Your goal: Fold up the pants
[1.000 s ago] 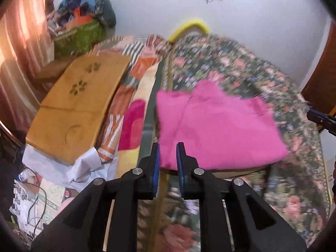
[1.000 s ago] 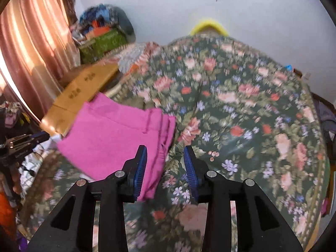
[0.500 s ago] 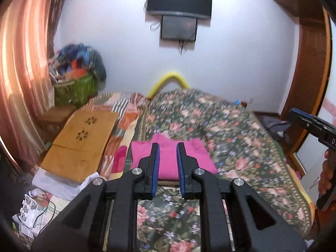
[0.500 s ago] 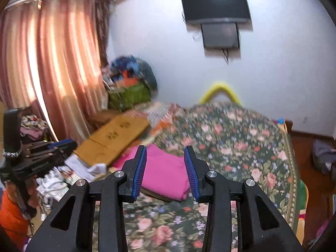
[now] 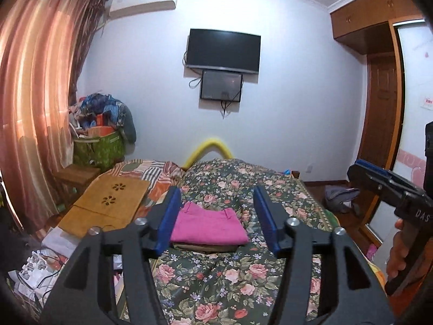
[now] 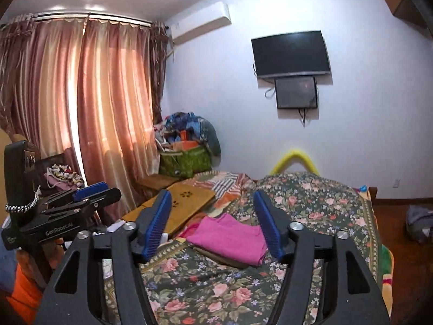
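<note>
The pink pants [image 5: 208, 226] lie folded into a neat rectangle on top of a brown folded garment [image 5: 203, 247] on the floral bedspread [image 5: 216, 284]. They also show in the right wrist view [image 6: 230, 237]. My left gripper [image 5: 219, 220] is open and empty, held well back from the pants and above the bed. My right gripper [image 6: 212, 223] is open and empty too, held back at a similar distance. Each gripper shows at the edge of the other's view: the right one [image 5: 379, 181] and the left one [image 6: 81, 197].
A wooden lap table [image 5: 105, 205] lies left of the pants on striped bedding. A green bag heaped with clothes [image 5: 100, 146] stands in the corner by the curtains [image 6: 81, 122]. A TV [image 5: 223, 50] hangs on the far wall. A grey bag [image 5: 341, 196] lies on the floor at right.
Both grippers have drawn back and risen from the folded pants, and both have opened wide. The pants stay folded on the bed.
</note>
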A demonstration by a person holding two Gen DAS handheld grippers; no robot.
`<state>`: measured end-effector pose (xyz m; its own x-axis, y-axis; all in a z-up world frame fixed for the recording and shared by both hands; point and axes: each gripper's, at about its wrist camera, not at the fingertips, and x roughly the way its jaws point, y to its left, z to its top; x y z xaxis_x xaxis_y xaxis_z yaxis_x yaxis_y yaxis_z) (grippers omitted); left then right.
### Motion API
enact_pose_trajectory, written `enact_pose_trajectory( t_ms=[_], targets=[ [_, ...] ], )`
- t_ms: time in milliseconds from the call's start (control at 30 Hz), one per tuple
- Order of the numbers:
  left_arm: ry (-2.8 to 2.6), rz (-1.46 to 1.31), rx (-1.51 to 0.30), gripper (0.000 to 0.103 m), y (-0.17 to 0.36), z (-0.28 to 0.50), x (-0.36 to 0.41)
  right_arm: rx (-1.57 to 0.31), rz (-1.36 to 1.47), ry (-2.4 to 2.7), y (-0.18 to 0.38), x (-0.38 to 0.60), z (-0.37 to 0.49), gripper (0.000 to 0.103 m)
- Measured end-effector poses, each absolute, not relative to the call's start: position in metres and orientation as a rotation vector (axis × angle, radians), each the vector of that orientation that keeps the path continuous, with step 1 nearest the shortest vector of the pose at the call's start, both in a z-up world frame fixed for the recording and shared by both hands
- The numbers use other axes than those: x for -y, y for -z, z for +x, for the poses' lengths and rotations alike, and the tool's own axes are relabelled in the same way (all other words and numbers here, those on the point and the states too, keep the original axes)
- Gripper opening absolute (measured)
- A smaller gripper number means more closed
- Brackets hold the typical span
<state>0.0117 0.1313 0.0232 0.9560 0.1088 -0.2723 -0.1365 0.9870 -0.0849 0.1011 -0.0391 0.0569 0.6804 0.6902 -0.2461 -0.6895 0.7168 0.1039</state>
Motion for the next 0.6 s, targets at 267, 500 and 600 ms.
enact_pose_trajectory(
  t_ms=[267,500,600],
  targets=[
    [-0.156,-0.064,-0.221,0.084,-0.024,-0.015,-0.118,-0.231,0.002,-0.749,-0.055,0.038,0.084,0.085],
    [-0.16,-0.061,-0.216,0.096,-0.02,-0.019,-0.113,-0.216,-0.011,-0.716,-0.054,0.035,0.075,0.094],
    [-0.155,-0.068,-0.218,0.098,-0.018,-0.02,-0.113,-0.208,-0.013,-0.702,-0.052,0.039,0.07,0.099]
  ],
)
